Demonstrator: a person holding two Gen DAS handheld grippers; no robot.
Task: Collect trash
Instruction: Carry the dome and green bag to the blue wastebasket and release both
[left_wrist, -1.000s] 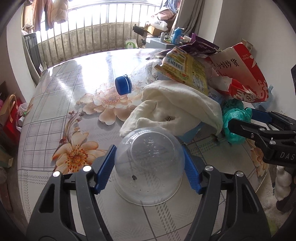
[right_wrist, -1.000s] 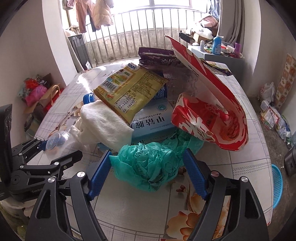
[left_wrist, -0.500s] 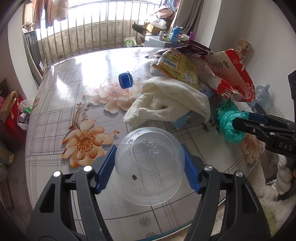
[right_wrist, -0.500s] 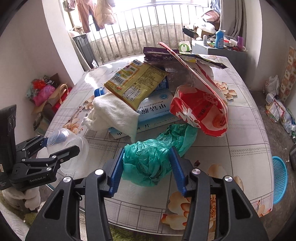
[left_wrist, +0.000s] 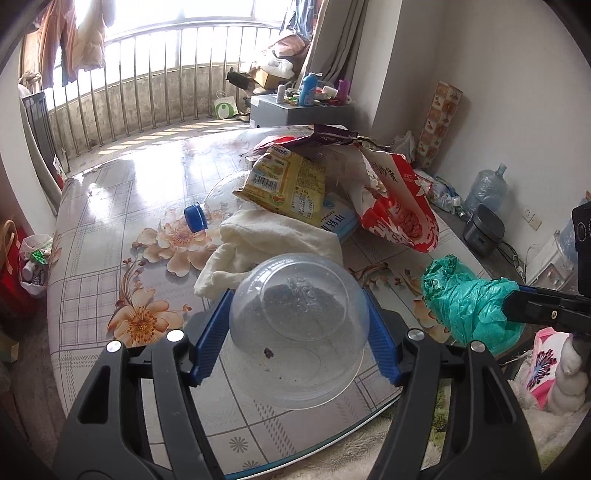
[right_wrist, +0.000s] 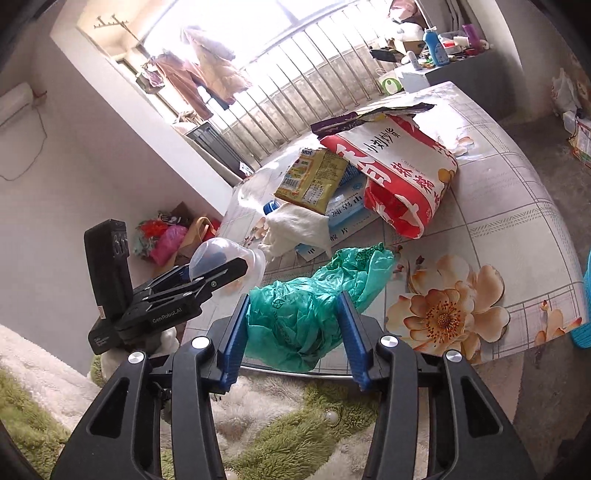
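The flowered surface (left_wrist: 96, 258) stretches bare toward the railing on its far left half, while its near rounded edge runs just under both claws, with a shaggy rug (right_wrist: 280, 424) below. A heap crowds the far right: a red-and-white bag (right_wrist: 402, 173), a yellow packet (left_wrist: 288, 184), a white cloth (left_wrist: 269, 240) and a blue-capped bottle (left_wrist: 195, 218). The right claw (right_wrist: 295, 325) pinches a crumpled green plastic bag (right_wrist: 295, 314) at the surface's edge. The left claw (left_wrist: 297, 325) clamps an upturned clear plastic bowl (left_wrist: 299, 325) above the near edge.

Window (left_wrist: 155, 22) glare, fisheye-warped edges
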